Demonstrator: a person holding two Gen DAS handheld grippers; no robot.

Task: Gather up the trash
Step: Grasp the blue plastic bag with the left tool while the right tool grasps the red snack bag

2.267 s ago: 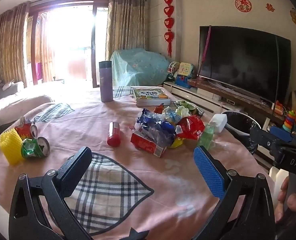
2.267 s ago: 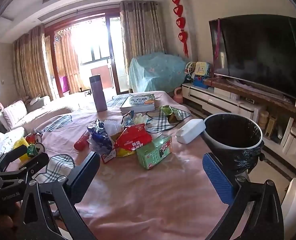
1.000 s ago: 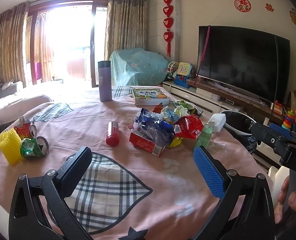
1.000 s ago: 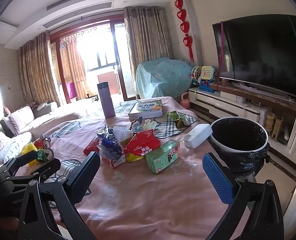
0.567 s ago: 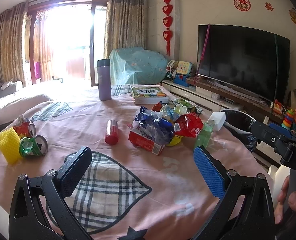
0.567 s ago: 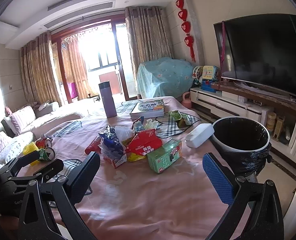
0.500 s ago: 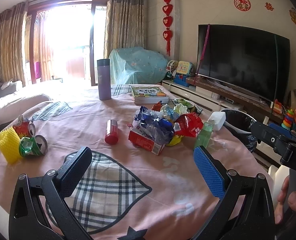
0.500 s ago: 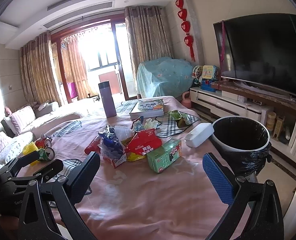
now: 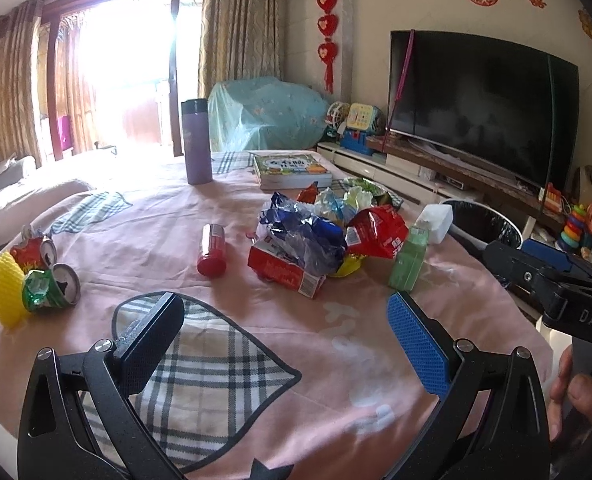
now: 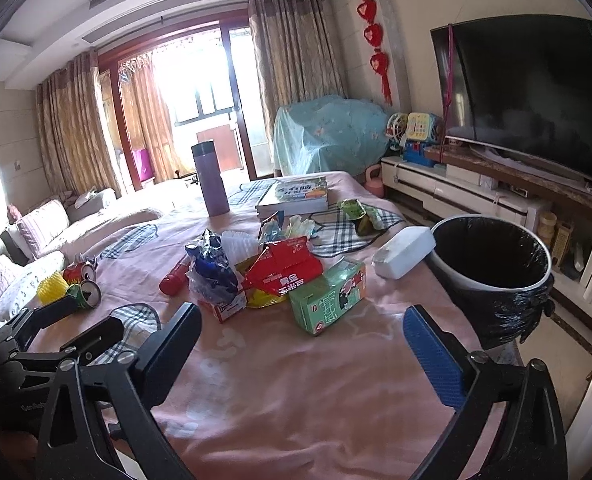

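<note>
A heap of trash lies mid-table: a blue wrapper point(image 9: 299, 232), a red bag point(image 9: 377, 232), a red carton point(image 9: 284, 272) and a green carton point(image 10: 327, 300). A red can point(image 9: 212, 249) lies left of it. Crushed cans point(image 9: 52, 288) sit beside a yellow foam sleeve point(image 9: 0, 288) at the left edge. A white bin with a black liner point(image 10: 491, 276) stands past the table's right edge. My left gripper point(image 9: 284, 340) hangs open over the checked patch, short of the heap. My right gripper point(image 10: 299, 356) is open too, near the green carton, nothing between its fingers.
The table wears a pink cloth point(image 10: 296, 380) with checked patches. A purple flask point(image 9: 196, 146), a stack of books point(image 9: 292, 170) and a white box point(image 10: 403, 257) stand farther back. A TV point(image 9: 483, 104) on a low cabinet fills the right wall; a sofa point(image 10: 36, 232) lies left.
Both grippers have drifted slightly and stayed open; the right one has lifted and eased back a little. Nothing on the table has moved.
</note>
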